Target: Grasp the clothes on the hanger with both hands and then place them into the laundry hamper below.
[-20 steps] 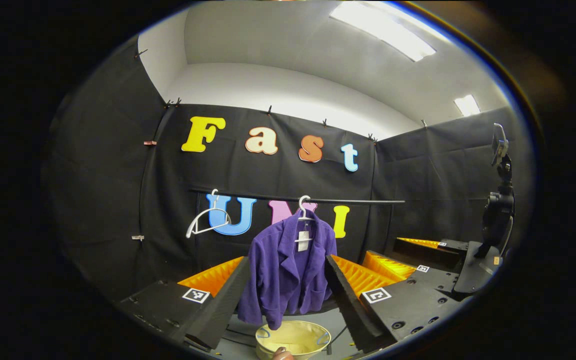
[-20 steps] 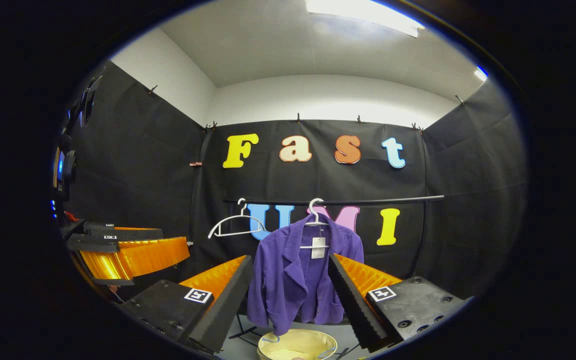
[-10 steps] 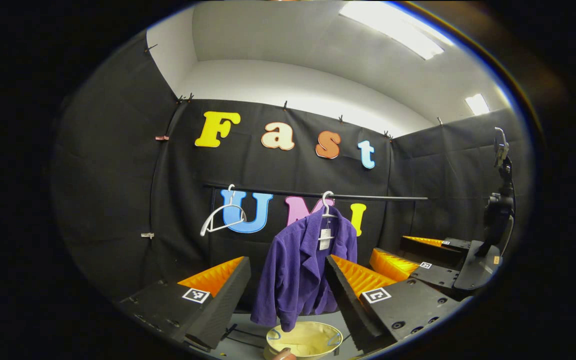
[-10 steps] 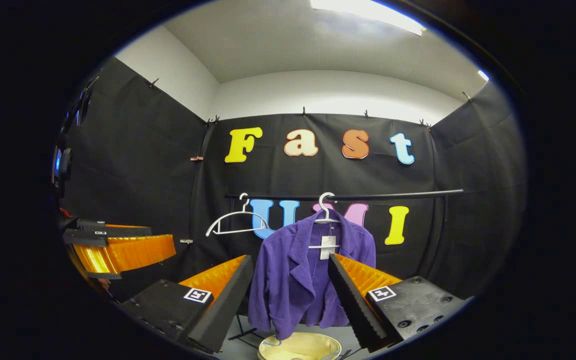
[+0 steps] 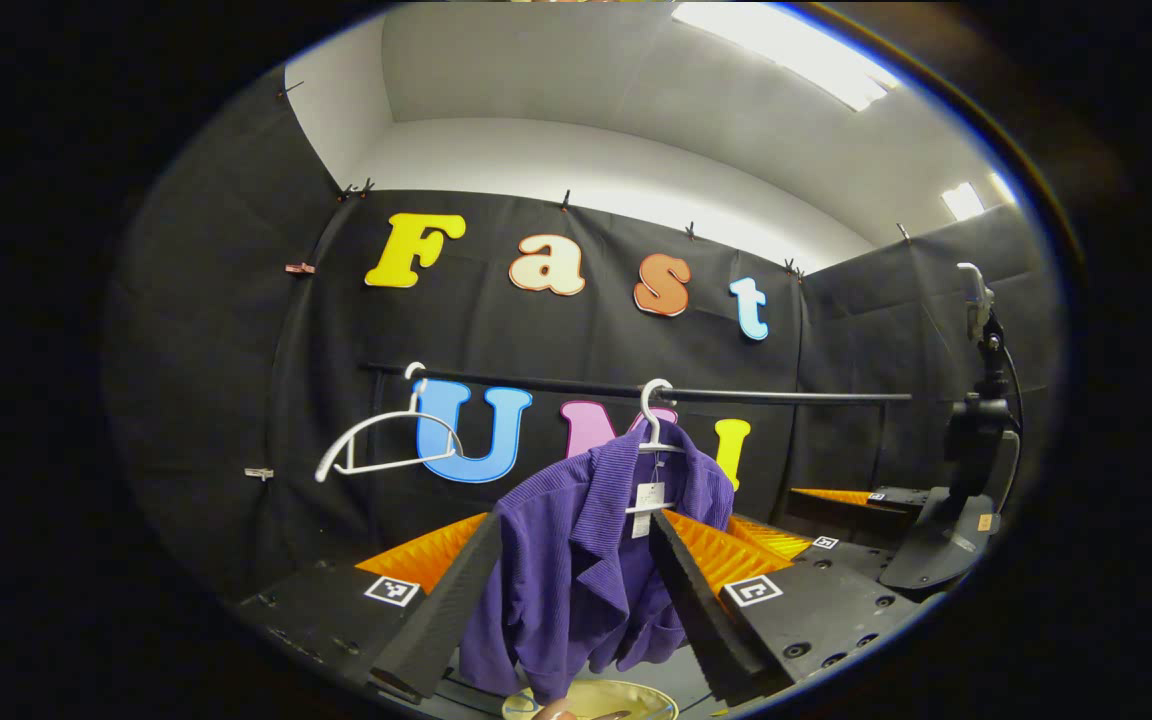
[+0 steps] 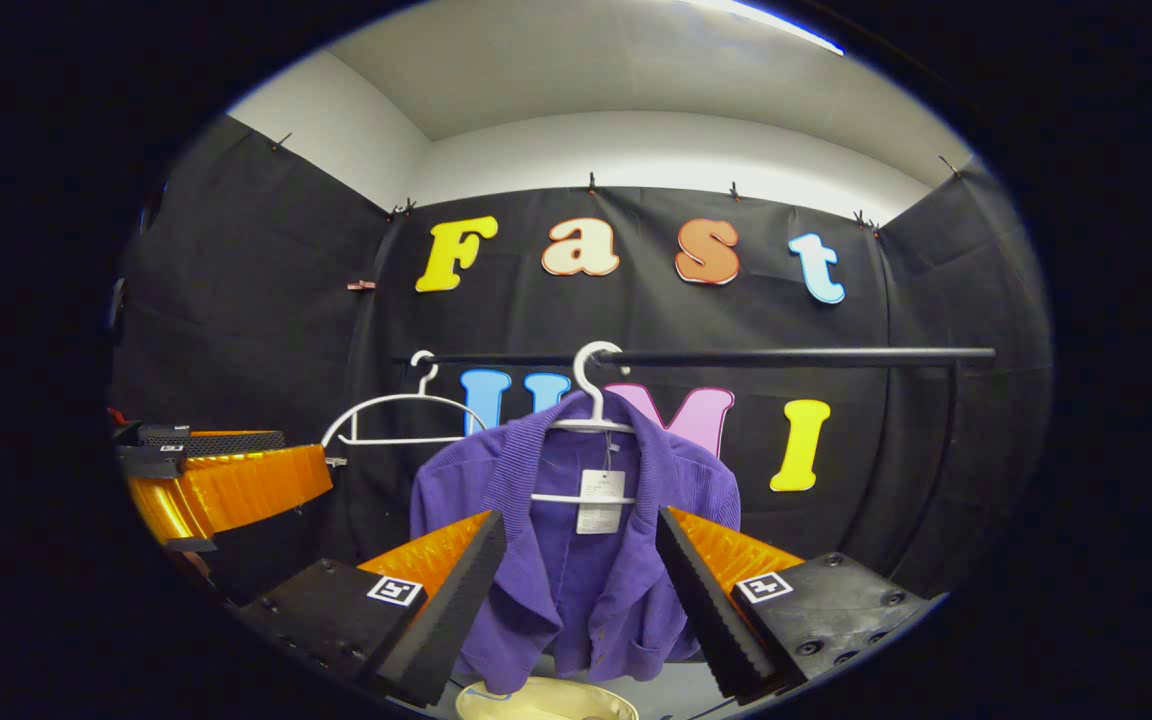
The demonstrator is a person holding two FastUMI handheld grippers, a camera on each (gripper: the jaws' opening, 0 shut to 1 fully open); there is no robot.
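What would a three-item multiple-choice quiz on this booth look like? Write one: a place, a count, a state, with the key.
1. Where is the round pale yellow laundry hamper?
A. below the purple ribbed jacket
B. on the black rail
C. left of the bare hanger

2. How many white plastic hangers are on the black metal rail?
A. one
B. two
C. four

3. What state is the right gripper in?
A. shut on the jacket
B. shut on a hanger
C. open, with the jacket seen between its fingers

Key: 1 A, the hamper's rim shows under the jacket's hem. 2 B, one bare hanger and one hanger carrying the jacket. 3 C, its fingers stand wide apart; the left gripper is open too.
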